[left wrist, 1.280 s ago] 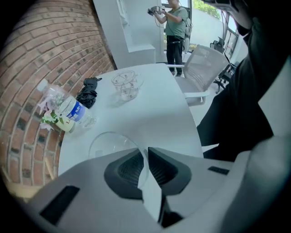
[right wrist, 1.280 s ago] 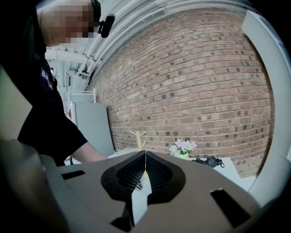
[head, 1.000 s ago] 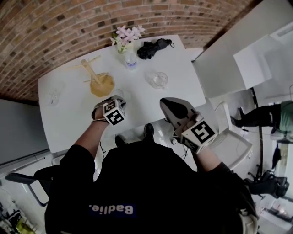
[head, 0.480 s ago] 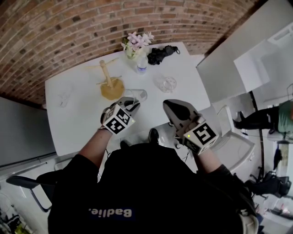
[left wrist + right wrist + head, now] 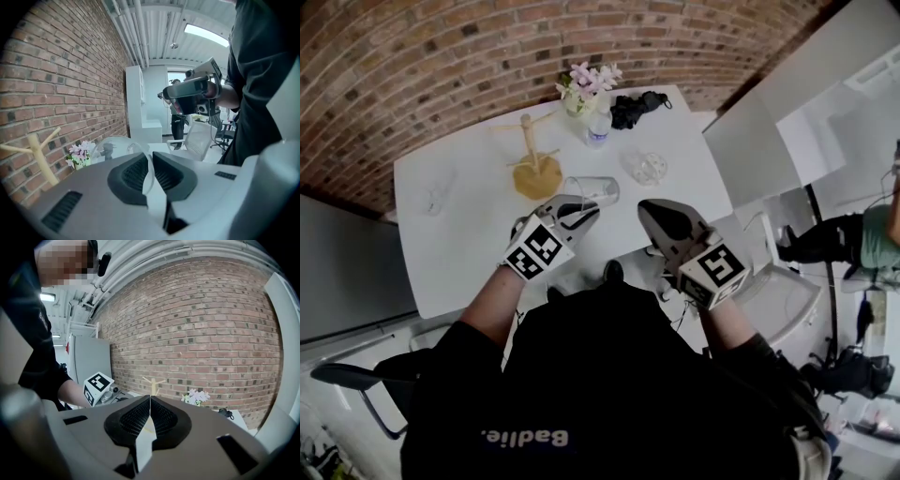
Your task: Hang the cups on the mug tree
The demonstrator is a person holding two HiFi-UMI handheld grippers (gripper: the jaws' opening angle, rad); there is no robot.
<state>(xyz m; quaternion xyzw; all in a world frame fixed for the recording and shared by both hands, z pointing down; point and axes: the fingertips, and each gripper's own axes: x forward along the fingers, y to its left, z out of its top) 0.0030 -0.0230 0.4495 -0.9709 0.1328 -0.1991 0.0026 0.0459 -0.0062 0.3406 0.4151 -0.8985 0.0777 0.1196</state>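
Observation:
The wooden mug tree [image 5: 532,161] stands at the back of the white table [image 5: 469,234]; it also shows as the mug tree [image 5: 40,157] at the left and the mug tree [image 5: 152,383] ahead. My left gripper [image 5: 581,208] is shut on the wall of a clear glass cup [image 5: 594,191], held in the air to the right of the tree's base. In the left gripper view the glass cup [image 5: 115,146] sits pinched between the pads of the left gripper [image 5: 150,161]. My right gripper [image 5: 660,218] hovers right of it. In its own view the right gripper [image 5: 150,401] is shut on nothing.
A second glass cup [image 5: 649,168] rests on the table's right side and a third glass cup [image 5: 439,191] at the left. Flowers [image 5: 587,84], a small bottle [image 5: 598,130] and a black object [image 5: 637,106] line the back edge by the brick wall. A person [image 5: 853,234] stands at the far right.
My left gripper has lifted the glass cup off the table and tipped up toward level. The right gripper has shifted a little sideways and stays shut.

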